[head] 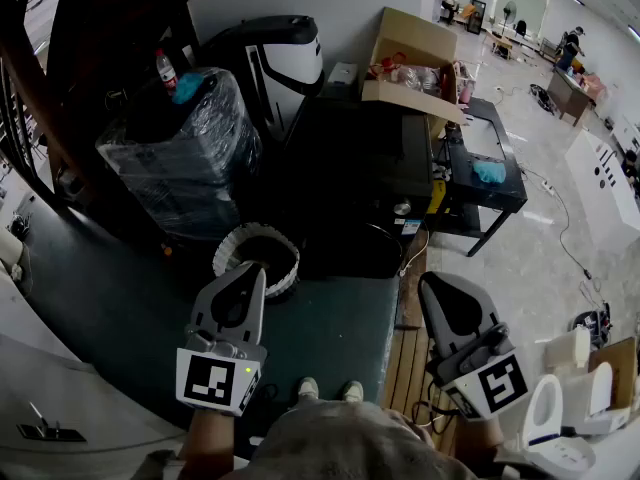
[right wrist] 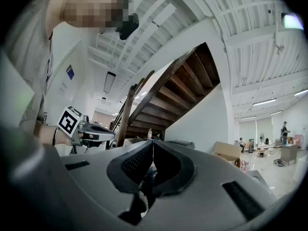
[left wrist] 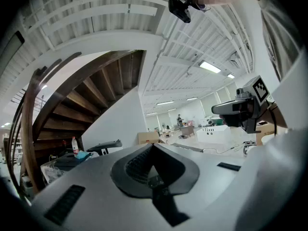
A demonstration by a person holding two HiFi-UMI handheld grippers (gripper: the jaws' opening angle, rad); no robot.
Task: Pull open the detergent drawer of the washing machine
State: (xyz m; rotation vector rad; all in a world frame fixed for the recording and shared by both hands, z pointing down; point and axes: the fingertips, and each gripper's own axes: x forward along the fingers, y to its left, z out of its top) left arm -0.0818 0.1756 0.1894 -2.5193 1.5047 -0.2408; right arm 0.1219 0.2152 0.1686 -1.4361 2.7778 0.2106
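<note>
Two bulky machines stand ahead, a plastic-wrapped unit [head: 185, 158] and a black cabinet [head: 355, 183]. Either may be the washer, and no detergent drawer shows. Nearer, the left gripper [head: 252, 273] and right gripper [head: 432, 286] hover level, jaws pressed together, empty. Such drawers likely slide lightly; hook the front lip.
</note>
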